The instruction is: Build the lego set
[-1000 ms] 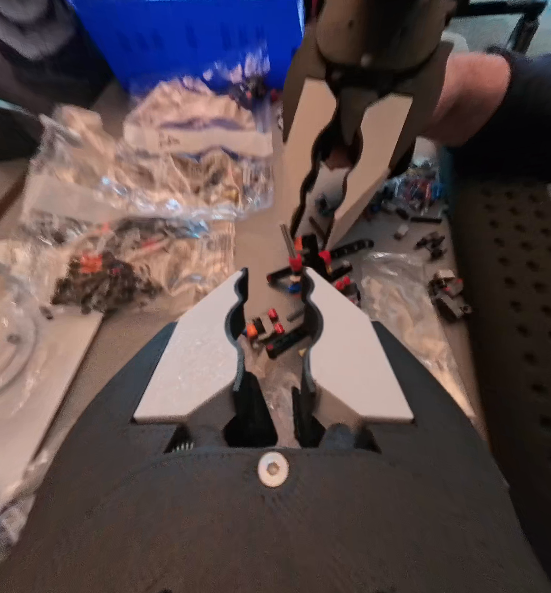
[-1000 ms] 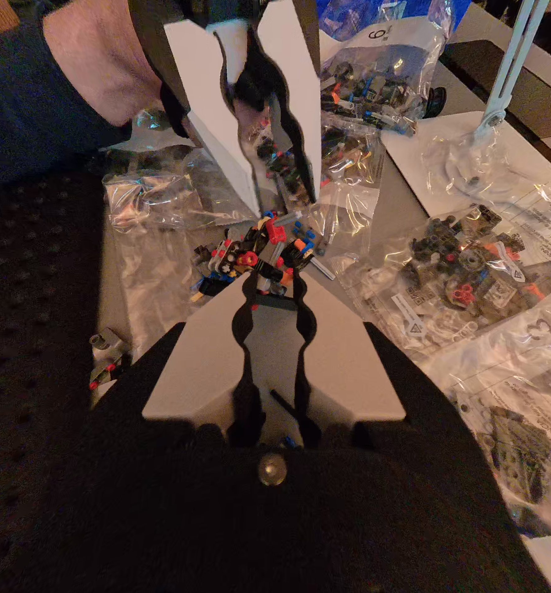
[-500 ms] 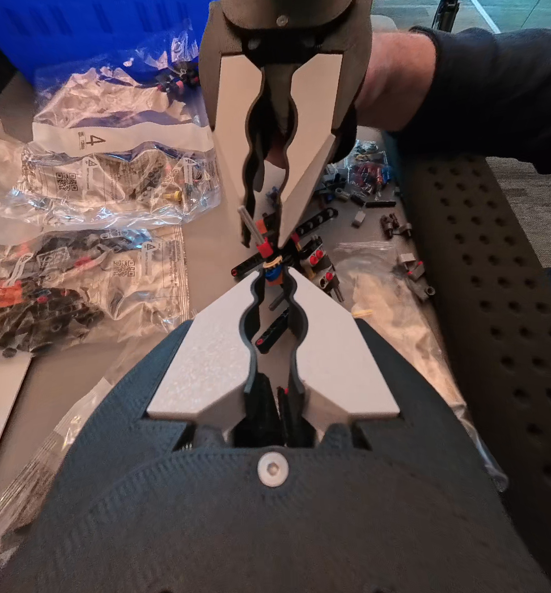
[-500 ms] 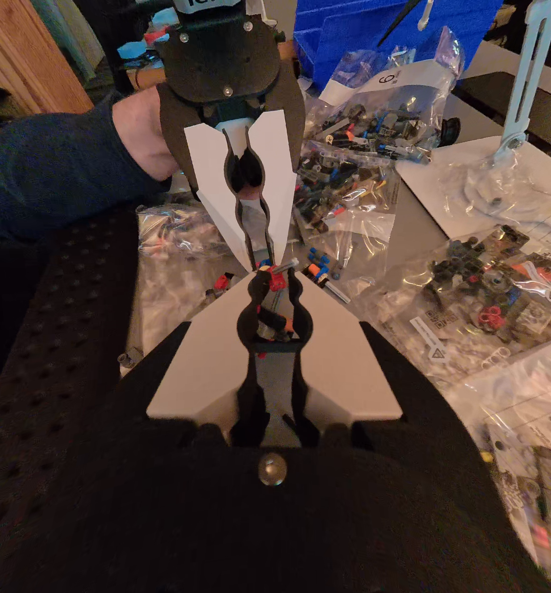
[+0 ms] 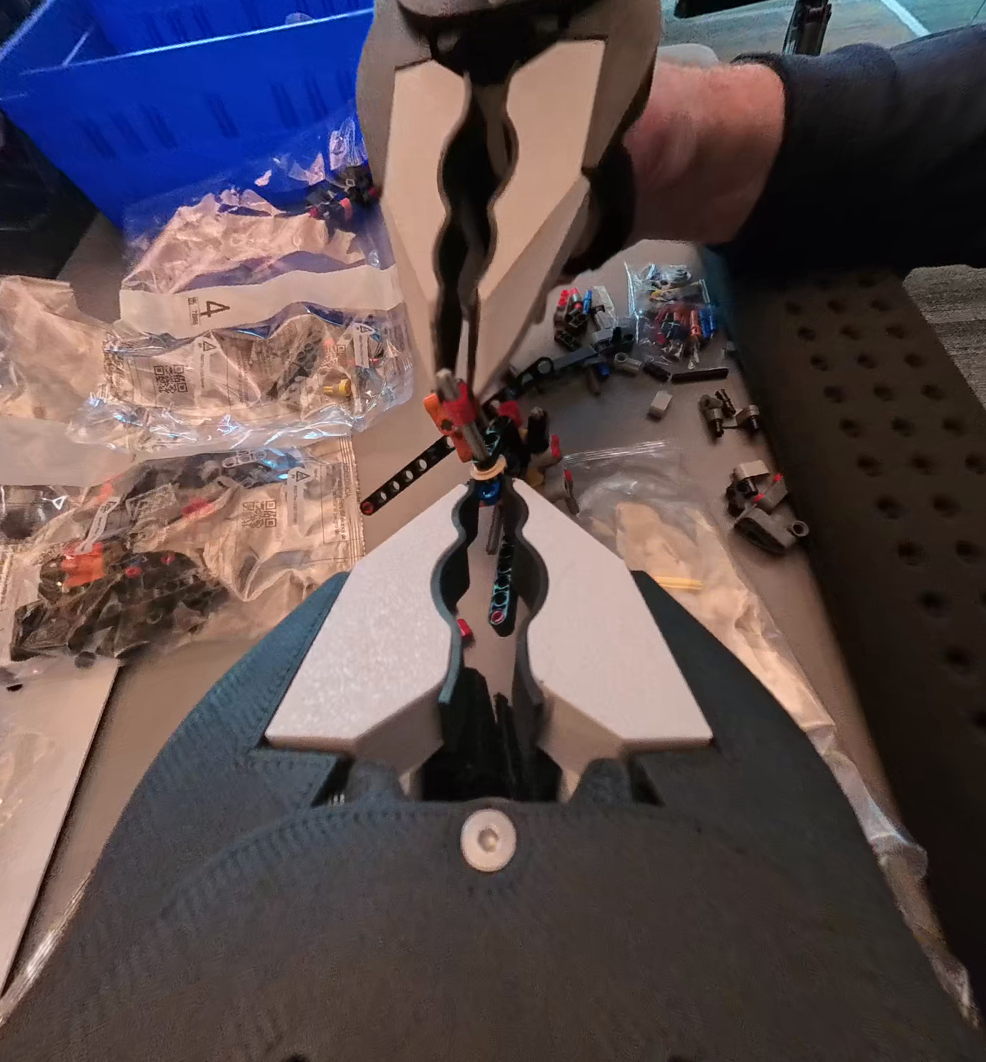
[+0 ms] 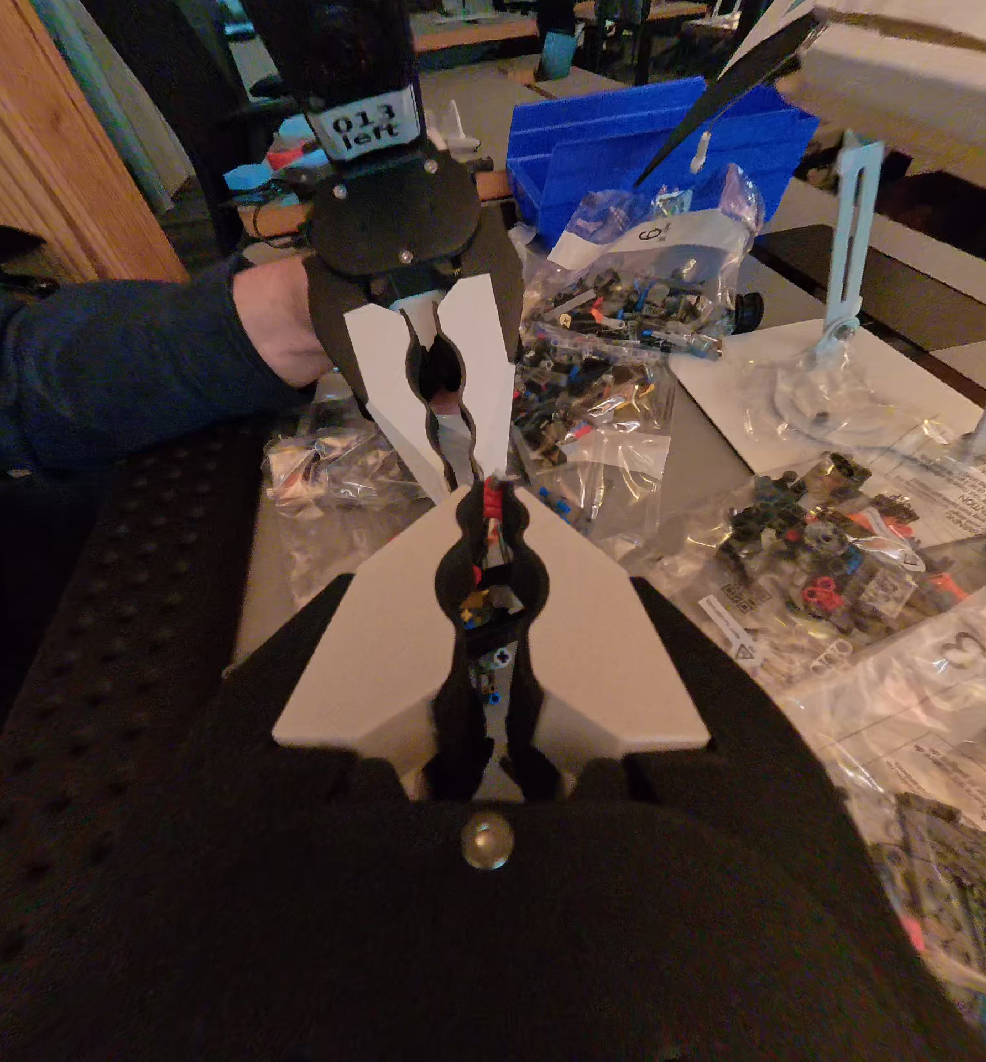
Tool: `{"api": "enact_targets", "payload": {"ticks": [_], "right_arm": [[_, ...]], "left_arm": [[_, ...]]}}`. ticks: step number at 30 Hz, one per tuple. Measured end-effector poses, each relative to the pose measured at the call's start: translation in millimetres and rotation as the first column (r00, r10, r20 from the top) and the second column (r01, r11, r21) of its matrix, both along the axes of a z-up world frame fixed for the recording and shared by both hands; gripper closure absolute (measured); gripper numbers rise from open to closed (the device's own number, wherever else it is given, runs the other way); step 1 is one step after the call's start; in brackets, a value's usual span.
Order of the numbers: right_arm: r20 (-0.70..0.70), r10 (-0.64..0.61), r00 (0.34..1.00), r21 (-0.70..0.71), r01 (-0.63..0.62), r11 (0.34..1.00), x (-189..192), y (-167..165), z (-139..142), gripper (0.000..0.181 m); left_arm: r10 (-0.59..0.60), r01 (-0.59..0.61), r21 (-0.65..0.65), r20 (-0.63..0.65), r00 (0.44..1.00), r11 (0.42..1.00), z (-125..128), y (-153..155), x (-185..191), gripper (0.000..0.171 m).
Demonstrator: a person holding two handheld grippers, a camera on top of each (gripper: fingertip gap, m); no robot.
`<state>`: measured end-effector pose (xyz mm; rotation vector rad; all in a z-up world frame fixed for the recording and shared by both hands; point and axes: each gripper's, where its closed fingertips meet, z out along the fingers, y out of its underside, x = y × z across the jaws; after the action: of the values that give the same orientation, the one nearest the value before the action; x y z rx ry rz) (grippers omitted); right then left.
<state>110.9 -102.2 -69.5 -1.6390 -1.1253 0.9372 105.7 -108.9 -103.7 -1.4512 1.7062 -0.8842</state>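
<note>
In the left wrist view the left claw (image 5: 487, 488) has its white fingers (image 5: 390, 620) drawn nearly together at the tips, pinched on the lower end of a small lego assembly (image 5: 470, 437) held up above the worktop (image 5: 605, 425). That assembly is a grey axle carrying red and orange pieces, with a pale ring and a blue piece right at the left tips and black beams branching off behind it. The right claw (image 5: 459, 376) comes in from above, its tips narrowed onto the axle's upper end, gripped by a hand (image 5: 703, 155) in a dark sleeve. Loose lego parts (image 5: 668, 339) lie scattered on the worktop to the right, beside a dark perforated mat (image 5: 910, 517). Clear bags of parts (image 5: 249, 356) sit to the left, with a blue bin (image 5: 180, 97) behind them

In the right wrist view the right claw (image 6: 493, 488) is all but closed, with the red end of the assembly (image 6: 491, 500) caught between its tips and more of it showing through the gap lower down. The left claw (image 6: 470, 471) points in from the far side and meets it tip to tip, its opening narrow. Further bags of parts (image 6: 622, 345) spread across the worktop (image 6: 691, 454) at right, beside a white bracket stand (image 6: 846, 253)
</note>
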Motion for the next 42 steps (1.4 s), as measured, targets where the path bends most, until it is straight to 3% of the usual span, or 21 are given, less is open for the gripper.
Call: {"api": "enact_targets", "payload": {"ticks": [3,10,12,18,20,23,28,33,35,42], "right_arm": [[-0.096,-0.010,0.995,0.001,0.010,1.000,7.8,-0.6,19.4,0.179],[-0.086,-0.061,0.994,0.016,0.062,0.998,25.2,5.3,24.4,0.178],[-0.032,-0.022,0.999,-0.058,0.020,0.998,33.2,1.5,10.7,0.177],[0.225,0.027,0.974,-0.107,-0.003,0.994,36.5,-5.8,-38.5,0.177],[0.248,0.049,0.968,-0.106,-0.023,0.994,34.7,-8.8,-43.7,0.176],[0.244,0.022,0.970,-0.077,-0.004,0.997,34.8,-4.7,-40.3,0.163],[0.112,-0.018,0.994,0.082,0.009,0.997,27.9,-5.6,-1.9,0.164],[0.165,0.013,0.986,0.071,-0.025,0.997,5.7,-6.4,-17.3,0.163],[0.151,0.033,0.988,0.064,-0.043,0.997,0.2,-8.1,-16.6,0.173],[0.084,0.053,0.995,0.036,-0.056,0.998,4.0,-11.3,-5.4,0.174]], "left_arm": [[0.000,0.000,0.005,-0.019,1.000,1.000,-4.5,0.7,-0.8,0.165],[0.022,-0.021,0.023,-0.025,0.999,1.000,-5.1,6.0,-3.5,0.165],[0.036,-0.036,0.021,-0.012,0.999,0.999,-2.9,9.3,-5.1,0.165],[0.041,-0.041,0.013,0.014,0.999,0.999,2.0,10.3,-4.8,0.165],[0.043,-0.043,0.018,0.018,0.999,0.999,3.1,10.6,-4.8,0.165],[0.044,-0.044,0.013,0.041,0.998,0.999,7.9,10.4,-4.5,0.165],[0.040,-0.041,0.023,0.056,0.998,0.999,11.5,9.0,-2.1,0.165],[0.013,-0.019,0.054,0.097,0.995,0.998,21.1,2.1,3.6,0.165],[0.012,-0.019,0.068,0.109,0.994,0.997,24.6,0.8,4.8,0.165],[-0.001,-0.002,0.017,0.186,0.983,1.000,35.7,-2.6,6.2,0.163]]}}
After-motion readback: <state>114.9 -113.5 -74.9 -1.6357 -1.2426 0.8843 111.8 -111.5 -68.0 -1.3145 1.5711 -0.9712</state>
